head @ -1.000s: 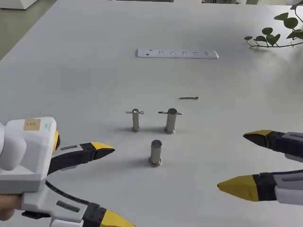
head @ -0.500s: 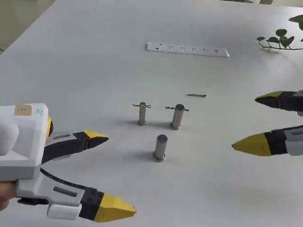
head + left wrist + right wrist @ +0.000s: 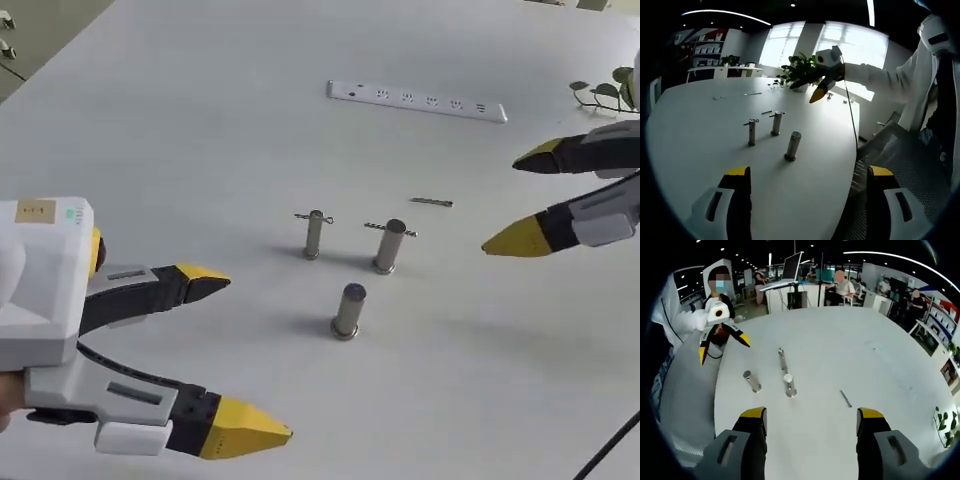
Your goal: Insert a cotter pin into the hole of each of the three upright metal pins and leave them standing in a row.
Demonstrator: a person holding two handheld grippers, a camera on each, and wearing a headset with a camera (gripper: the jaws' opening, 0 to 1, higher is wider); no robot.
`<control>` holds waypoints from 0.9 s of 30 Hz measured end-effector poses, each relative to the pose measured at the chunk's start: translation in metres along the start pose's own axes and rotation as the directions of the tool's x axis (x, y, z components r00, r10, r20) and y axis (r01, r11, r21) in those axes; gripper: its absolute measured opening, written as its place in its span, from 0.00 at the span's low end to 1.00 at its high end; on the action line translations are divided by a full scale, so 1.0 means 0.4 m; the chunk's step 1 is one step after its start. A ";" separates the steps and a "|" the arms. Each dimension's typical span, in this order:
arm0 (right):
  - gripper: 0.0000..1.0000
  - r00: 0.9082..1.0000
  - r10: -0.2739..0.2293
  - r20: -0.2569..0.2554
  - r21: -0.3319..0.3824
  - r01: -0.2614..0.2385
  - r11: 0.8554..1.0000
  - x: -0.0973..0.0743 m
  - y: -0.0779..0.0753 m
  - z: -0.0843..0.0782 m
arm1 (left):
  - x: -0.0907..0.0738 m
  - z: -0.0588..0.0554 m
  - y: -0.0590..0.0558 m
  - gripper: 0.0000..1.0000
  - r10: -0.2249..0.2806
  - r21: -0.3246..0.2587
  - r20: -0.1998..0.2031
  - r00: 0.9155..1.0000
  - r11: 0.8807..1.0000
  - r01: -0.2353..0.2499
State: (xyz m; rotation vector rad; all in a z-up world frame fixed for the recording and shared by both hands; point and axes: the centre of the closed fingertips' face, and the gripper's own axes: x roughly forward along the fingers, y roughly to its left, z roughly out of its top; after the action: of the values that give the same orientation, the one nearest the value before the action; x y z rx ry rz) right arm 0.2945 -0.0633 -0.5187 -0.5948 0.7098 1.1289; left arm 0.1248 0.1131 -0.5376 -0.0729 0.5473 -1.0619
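Three metal pins stand upright mid-table. The thin back-left pin (image 3: 314,234) and the back-right pin (image 3: 389,246) each carry a cotter pin through the top. The front pin (image 3: 347,311) (image 3: 792,146) (image 3: 752,381) has none. A loose cotter pin (image 3: 431,203) (image 3: 845,398) lies flat behind them. My left gripper (image 3: 258,357) is open at the near left, well short of the pins. My right gripper (image 3: 500,204) is open in the air, right of the loose cotter pin, holding nothing.
A white power strip (image 3: 416,101) lies at the far side of the table (image 3: 180,120). A leafy plant (image 3: 605,92) reaches in at the far right. A black cable (image 3: 610,450) crosses the near right corner. People sit at desks beyond the table.
My right gripper has moved away from me, from beside the front pin to level with the loose cotter pin. The left gripper has barely moved. The head camera has shifted.
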 end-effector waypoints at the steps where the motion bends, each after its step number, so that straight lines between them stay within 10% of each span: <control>1: 0.66 0.999 -0.015 -0.032 -0.033 0.014 0.999 0.005 -0.011 -0.008 | -0.001 0.001 0.001 0.96 0.000 -0.006 0.005 1.000 1.000 0.000; 10: 0.44 0.981 0.065 -0.184 -0.083 -0.082 0.993 0.103 -0.064 -0.052 | -0.005 -0.003 0.004 0.94 0.011 -0.025 -0.001 1.000 1.000 -0.011; 27: 0.15 0.949 0.052 -0.310 -0.108 -0.089 0.990 0.222 -0.180 -0.081 | -0.010 -0.016 0.011 0.90 0.031 -0.075 0.004 1.000 0.997 -0.030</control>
State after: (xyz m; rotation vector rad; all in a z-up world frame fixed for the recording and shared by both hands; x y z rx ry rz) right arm 0.3787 -0.0577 -0.6023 -0.8657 0.9400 1.1643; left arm 0.1241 0.1198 -0.5431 -0.1328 0.5822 -1.0112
